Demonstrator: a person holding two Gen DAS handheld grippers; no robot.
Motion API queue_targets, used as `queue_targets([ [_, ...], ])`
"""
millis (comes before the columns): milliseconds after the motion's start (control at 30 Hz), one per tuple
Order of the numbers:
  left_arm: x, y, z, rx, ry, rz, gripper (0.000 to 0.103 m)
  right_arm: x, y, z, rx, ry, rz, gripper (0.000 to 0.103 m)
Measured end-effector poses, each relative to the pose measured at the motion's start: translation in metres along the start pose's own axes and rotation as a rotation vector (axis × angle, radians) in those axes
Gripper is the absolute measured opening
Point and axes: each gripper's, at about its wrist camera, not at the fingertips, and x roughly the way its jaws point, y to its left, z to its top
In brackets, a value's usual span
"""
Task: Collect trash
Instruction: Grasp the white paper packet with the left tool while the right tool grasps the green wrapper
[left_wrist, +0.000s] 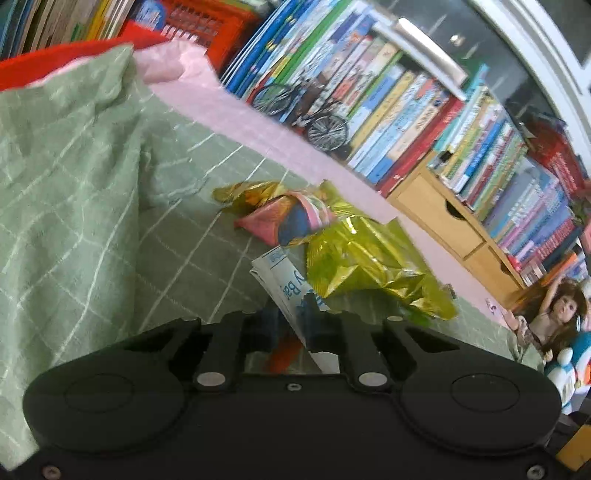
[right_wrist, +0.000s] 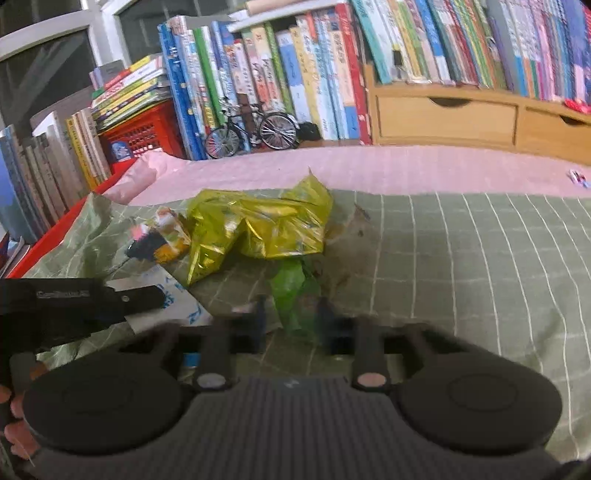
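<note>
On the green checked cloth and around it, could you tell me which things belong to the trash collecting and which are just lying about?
Belongs to the job:
- white and blue paper wrapper, between the left gripper's jaws
- green plastic scrap, between the right gripper's jaws
- yellow foil bag
- pink snack wrapper

Just lying about:
- model bicycle
- books
- red crate
- doll

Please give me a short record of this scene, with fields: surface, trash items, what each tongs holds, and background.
surface: green checked cloth over pink sheet
trash: yellow-green foil wrapper; white printed packet; green plastic scrap; small colourful wrapper
left tongs: shut on white printed packet
right tongs: shut on green plastic scrap
background: books; model bicycle; wooden drawers
</note>
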Motion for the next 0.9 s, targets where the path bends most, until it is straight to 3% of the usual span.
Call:
queue_targets([
  [333, -0.046, -0.029, -0.009, 0.127, -0.045, -0.099, 0.004, -0.055, -0.009, -0.019, -0.001, -0.07, -0.01, 0.013],
  [533, -0.07, -0.043, -0.02, 0.175, -0.021, -0.158, 0.004, -0.085, -0.005, -0.038, -0.008, -0.024, 0.002, 0.013],
  [600, -0.079, -0.046, -0.023, 0.194, -0.016, -0.174, 0.004, -0.096, -0.002, -0.046, -0.041, 0.012, 0.013, 0.021],
  [667, -0.086, -0.048, -0.025, 0.22, -0.02, -0.178, 0.004, -0.106, -0.001, -0.052, -0.054, 0.012, 0.021, 0.054],
  [733, -0.09, -0.049, -0.026, 0.234, -0.024, -0.171, 0.004, -0.112, 0.0, -0.052, -0.055, -0.007, 0.022, 0.071],
  [900, -0.089, -0.049, -0.028, 0.236, -0.009, -0.163, 0.004, -0.106, -0.004, -0.037, -0.016, -0.078, -0.025, 0.076],
])
